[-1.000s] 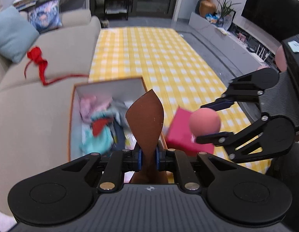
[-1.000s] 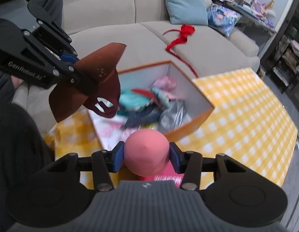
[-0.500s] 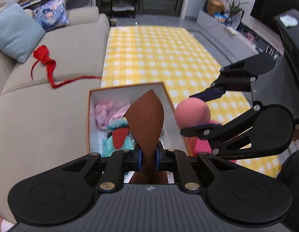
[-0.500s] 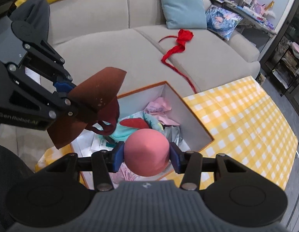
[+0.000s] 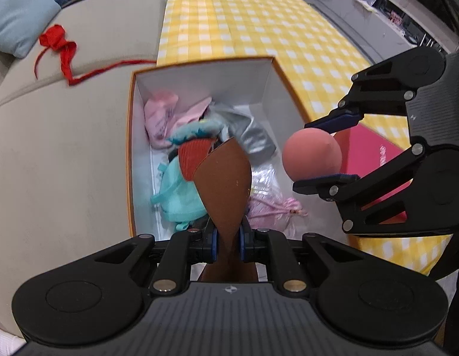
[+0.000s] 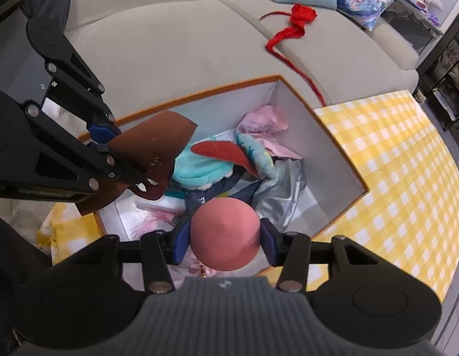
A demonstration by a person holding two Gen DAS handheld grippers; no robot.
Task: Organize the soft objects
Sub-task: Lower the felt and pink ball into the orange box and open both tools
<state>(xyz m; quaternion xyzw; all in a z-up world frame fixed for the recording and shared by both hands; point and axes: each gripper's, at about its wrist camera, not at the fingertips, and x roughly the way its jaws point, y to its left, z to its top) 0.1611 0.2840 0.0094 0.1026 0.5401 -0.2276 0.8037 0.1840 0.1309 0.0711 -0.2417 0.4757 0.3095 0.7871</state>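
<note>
Over the open box (image 5: 277, 68), both grippers loaded. Box: white inside, orange rim, standing on a yellow checked cloth (image 5: 259, 23) just beside a beige sofa (image 5: 66, 148); long axis runs away from the left wrist camera. Contents: pink, teal, grey and red soft items in a loose heap, filling the middle and far end; no order among them can be made out. Left gripper (image 5: 228, 244): jaws nearly together, pinching a thin brown pad (image 5: 225, 184), leaf-shaped, its long axis standing up out of the jaws and its tip over the heap. Right gripper (image 6: 225, 244): jaws about half apart, pads pressed on either side of a pink ball (image 6: 225, 235), round, no axis to speak of. Key relation: the box mouth lies straight below and ahead of both loads; the pad hangs over the sofa-side half, the ball over the cloth-side half near the near end, so neither gripper needs to cross the other. In the left view the right gripper stands just beside the pad, apart from it. Pose: both grippers tipped steeply downward into the box. Judged step: lowering for release; a drop from here looks likely to land inside the walls. Elsewhere: red ribbon (image 6: 291, 26) on the sofa, well apart; magenta lid (image 5: 375, 160) beside the box.
</note>
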